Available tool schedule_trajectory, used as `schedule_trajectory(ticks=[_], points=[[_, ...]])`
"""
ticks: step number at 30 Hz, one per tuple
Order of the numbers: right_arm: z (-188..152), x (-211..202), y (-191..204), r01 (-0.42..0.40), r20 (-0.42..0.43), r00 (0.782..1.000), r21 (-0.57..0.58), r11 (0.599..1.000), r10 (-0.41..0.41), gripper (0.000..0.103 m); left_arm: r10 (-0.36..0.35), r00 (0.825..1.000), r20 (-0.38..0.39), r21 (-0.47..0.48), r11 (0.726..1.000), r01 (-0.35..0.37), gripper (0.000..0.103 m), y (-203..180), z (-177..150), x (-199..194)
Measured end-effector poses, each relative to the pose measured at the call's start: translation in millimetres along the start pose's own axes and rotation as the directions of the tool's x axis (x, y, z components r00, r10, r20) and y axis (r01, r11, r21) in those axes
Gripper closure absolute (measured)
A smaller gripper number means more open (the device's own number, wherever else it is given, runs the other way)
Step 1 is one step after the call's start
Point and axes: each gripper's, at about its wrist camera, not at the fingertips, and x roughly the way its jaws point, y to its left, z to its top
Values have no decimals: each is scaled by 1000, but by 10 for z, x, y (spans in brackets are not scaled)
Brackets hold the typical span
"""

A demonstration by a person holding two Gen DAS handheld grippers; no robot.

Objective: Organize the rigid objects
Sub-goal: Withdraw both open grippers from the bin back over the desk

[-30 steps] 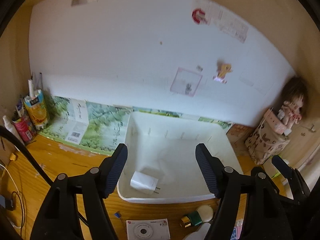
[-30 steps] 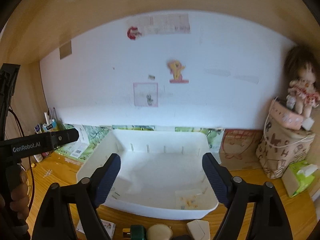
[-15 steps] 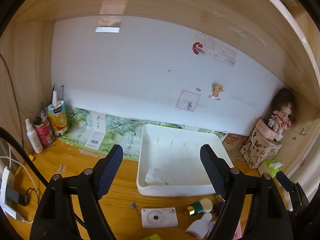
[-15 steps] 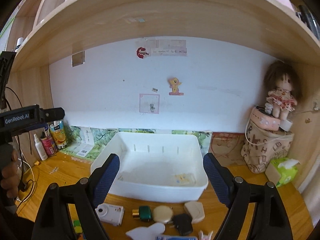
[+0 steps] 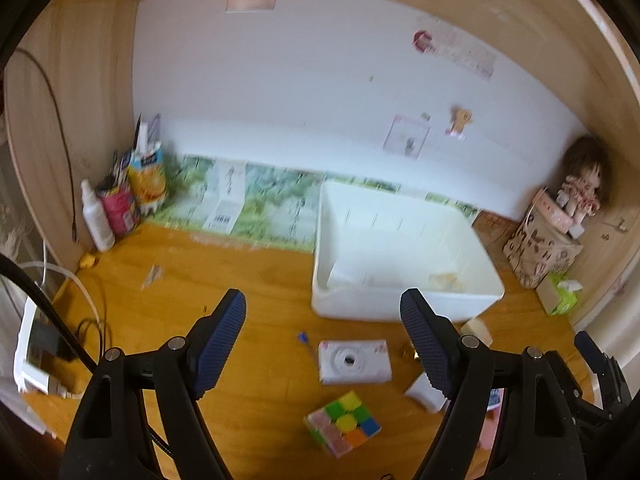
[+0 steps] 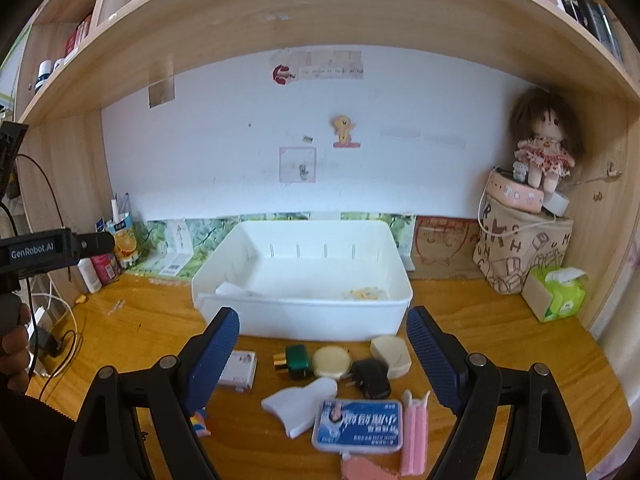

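Both wrist cameras are looking forward and down over a wooden desk (image 5: 248, 280), sharing the white bin (image 5: 400, 304) (image 6: 304, 320) from close behind.

Small rigid items (image 6: 332, 368) lie scattered before the white bin (image 6: 300, 316).

Doll (image 6: 542, 148) seated on a pink case atop a patterned bag (image 6: 520, 256), back right | green tissue pack (image 6: 558, 294) beside the bag | juice carton (image 5: 148, 176), white bottle (image 5: 96, 218) back left | duck sticker (image 6: 344, 131) on wall
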Motion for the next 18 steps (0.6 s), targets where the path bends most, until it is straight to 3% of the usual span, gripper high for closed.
schedule_trajectory(ticks=[6, 18], points=[[-110, -33, 12, -46, -31, 998, -4, 999, 46, 17, 42, 994, -106, -15, 999, -44, 21, 42, -154, 74], [-429, -158, -29, -73, -179, 981, -8, 997, 70, 17, 66, 952, -298, -17, 997, -75, 21, 157, -555, 55]])
